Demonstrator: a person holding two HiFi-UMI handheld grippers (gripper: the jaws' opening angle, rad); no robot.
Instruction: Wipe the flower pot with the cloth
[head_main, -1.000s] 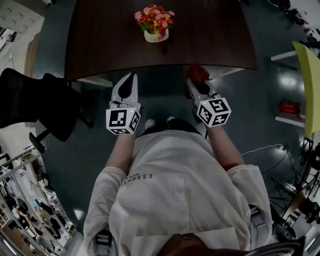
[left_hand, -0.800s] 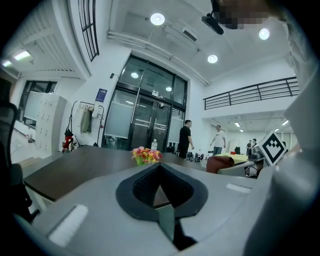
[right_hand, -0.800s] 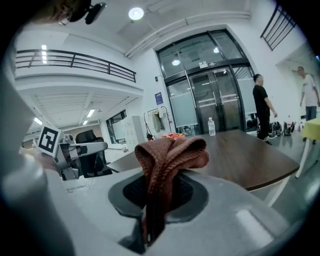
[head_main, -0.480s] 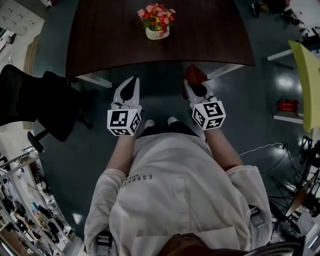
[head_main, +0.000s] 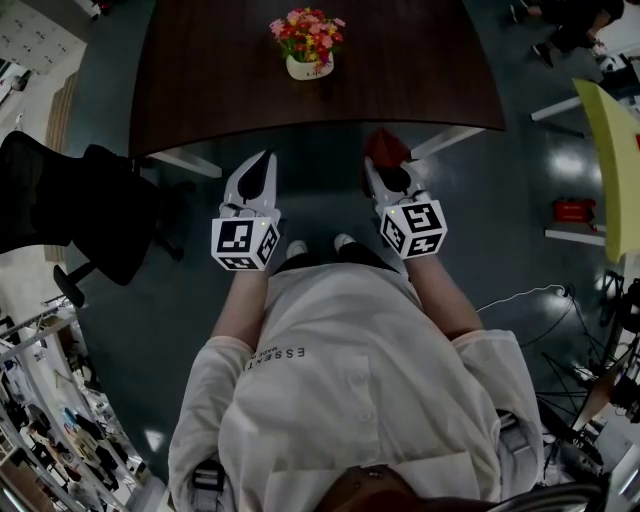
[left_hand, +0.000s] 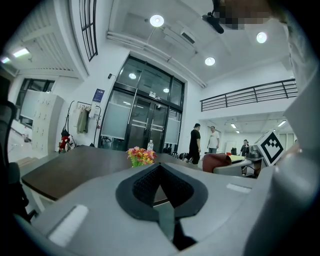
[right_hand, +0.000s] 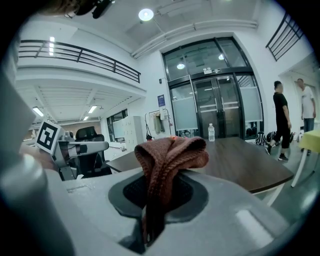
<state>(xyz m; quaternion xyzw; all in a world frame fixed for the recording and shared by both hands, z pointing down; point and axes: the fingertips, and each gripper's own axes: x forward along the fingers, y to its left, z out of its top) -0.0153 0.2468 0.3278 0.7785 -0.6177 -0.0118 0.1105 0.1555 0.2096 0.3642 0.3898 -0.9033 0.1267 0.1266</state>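
right claw (head_main: 386, 172): you roll it slightly, cloth (head_main: 387, 146) clamped | left claw (head_main: 262, 162): closed, empty | flower pot (head_main: 307, 68): far across bench (head_main: 200, 85), wiping not started

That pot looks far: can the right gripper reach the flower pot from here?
Probably not: the right gripper with its cloth hangs short of the table, though nothing blocks the flower pot.

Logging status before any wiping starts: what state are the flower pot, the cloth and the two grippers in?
flower pot: upright on the table, flowers in it, neither gripper touching it.
cloth: bunched up, clamped in the right gripper's jaws.
left gripper: jaws together, nothing between them.
right gripper: jaws shut on the cloth, short of the table's edge.
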